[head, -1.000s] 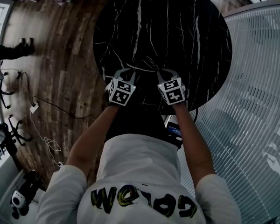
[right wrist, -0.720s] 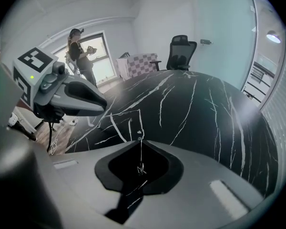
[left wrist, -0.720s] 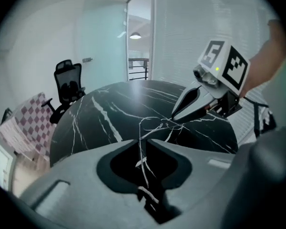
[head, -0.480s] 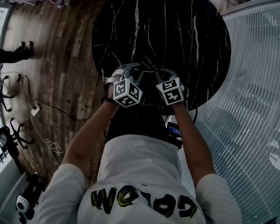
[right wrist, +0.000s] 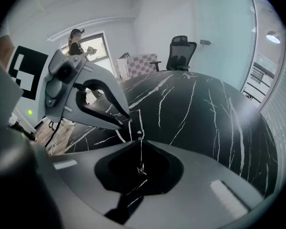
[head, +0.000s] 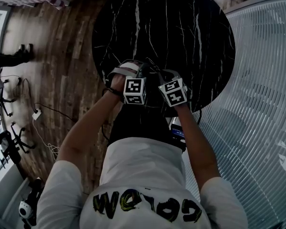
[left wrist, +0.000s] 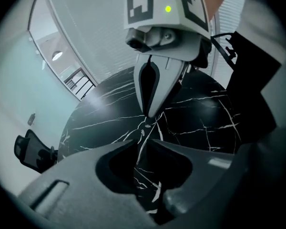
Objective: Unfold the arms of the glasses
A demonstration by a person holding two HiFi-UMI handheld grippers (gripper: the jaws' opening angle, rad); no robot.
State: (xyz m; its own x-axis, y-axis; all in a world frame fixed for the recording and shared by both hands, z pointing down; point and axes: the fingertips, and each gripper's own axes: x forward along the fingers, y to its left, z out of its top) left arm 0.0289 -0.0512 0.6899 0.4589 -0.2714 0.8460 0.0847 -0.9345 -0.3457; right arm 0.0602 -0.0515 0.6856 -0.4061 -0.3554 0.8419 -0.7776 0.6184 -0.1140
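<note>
At the closed tips of the right gripper (right wrist: 139, 140) the thin, likely fragile glasses (right wrist: 139, 135) are pinched; the left gripper (left wrist: 144, 141), jaws just opened partway and gripping nothing, is best closed gently on an arm's end.

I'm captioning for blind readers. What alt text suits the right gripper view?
The right gripper, jaws shut, pinches thin wire glasses above a black marble table. The left gripper hovers alongside; its jaws have just been opening, nothing clearly between them.
</note>
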